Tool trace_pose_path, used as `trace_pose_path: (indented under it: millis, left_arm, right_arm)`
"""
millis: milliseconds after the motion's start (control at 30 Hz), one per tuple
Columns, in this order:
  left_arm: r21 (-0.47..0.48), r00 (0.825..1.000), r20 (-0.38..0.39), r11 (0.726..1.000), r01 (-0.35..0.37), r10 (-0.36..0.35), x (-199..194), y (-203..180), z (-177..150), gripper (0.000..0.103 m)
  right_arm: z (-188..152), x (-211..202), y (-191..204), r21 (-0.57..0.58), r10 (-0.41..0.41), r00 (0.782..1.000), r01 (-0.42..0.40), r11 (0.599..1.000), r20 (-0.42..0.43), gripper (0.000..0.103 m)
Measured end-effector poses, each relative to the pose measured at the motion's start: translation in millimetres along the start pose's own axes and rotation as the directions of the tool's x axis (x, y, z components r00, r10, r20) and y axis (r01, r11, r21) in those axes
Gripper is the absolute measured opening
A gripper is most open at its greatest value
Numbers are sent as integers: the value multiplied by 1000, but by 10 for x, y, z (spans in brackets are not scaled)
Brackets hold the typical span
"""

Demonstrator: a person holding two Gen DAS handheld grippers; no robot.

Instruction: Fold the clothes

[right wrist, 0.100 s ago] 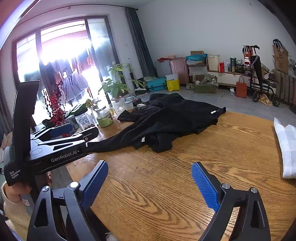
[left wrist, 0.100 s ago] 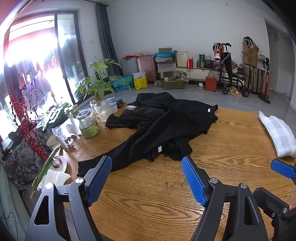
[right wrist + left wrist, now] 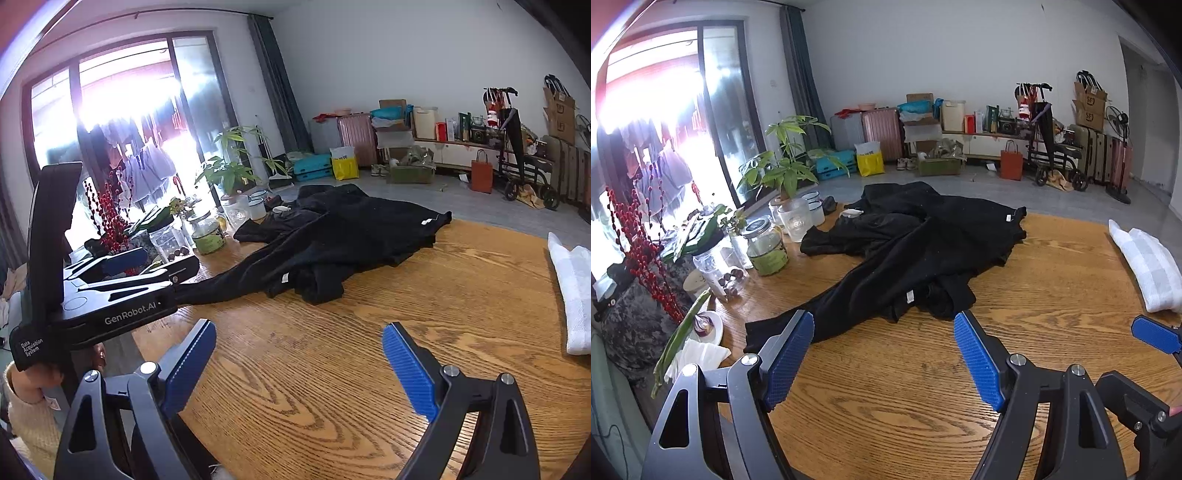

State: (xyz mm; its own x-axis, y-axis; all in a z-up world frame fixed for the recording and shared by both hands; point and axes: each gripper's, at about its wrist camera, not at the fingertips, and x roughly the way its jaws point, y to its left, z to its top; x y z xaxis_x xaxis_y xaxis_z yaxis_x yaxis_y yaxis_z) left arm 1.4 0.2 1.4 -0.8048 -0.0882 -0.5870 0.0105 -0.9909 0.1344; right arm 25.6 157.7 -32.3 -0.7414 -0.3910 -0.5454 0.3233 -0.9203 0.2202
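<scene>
At the far left edge of the wooden table (image 3: 1052,280) stands a branch of red berries (image 3: 639,243), and beside it a white dish (image 3: 714,326) and some folded white paper (image 3: 701,356). A little more to the right there are 2 glass jars: a clear jar (image 3: 718,266) with brown round things inside, and a jar with a green label (image 3: 766,245). Behind them stands a green plant (image 3: 788,162) in a glass vessel.

The left gripper (image 3: 884,360) is above the bare wood with its 2 blue pads spread wide, and nothing is between them. It is tilted downward toward the table. In the right wrist view the same gripper appears from the side, held by a hand (image 3: 40,380) in a cream sleeve.

The black garment (image 3: 923,251) lies crumpled in the middle of the table, beyond both grippers and not touched by them. One long part of it reaches toward the left edge.

The right gripper (image 3: 299,365) is also released, its fingers wide apart over the wood, holding nothing.

At the right edge lies a folded white cloth (image 3: 1148,266).
</scene>
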Motion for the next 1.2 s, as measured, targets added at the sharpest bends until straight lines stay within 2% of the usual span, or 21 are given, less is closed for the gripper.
trace_pose_path:
  millis: [67,133,367,1033,1200]
  left_arm:
    - [0,1000,5,1000,-5,5,-25,-4,0,79]
    - [8,999,-40,1000,12,-11,96,-30,43,79]
    - [4,999,-30,1000,16,-16,134,27,36,79]
    - [-4,998,-59,999,35,-35,207,32,-1,79]
    - [-20,995,-82,998,59,-60,335,71,-7,79]
  right_arm:
    - [3,-3,4,2,-1,1000,1,1000,1,94]
    - [5,-11,13,2,-2,1000,2,1000,3,94]
    - [4,202,57,8,-4,1000,4,1000,-15,94]
    - [78,215,57,15,-13,1000,13,1000,-18,94]
    - [82,283,48,19,-20,999,21,1000,-29,94]
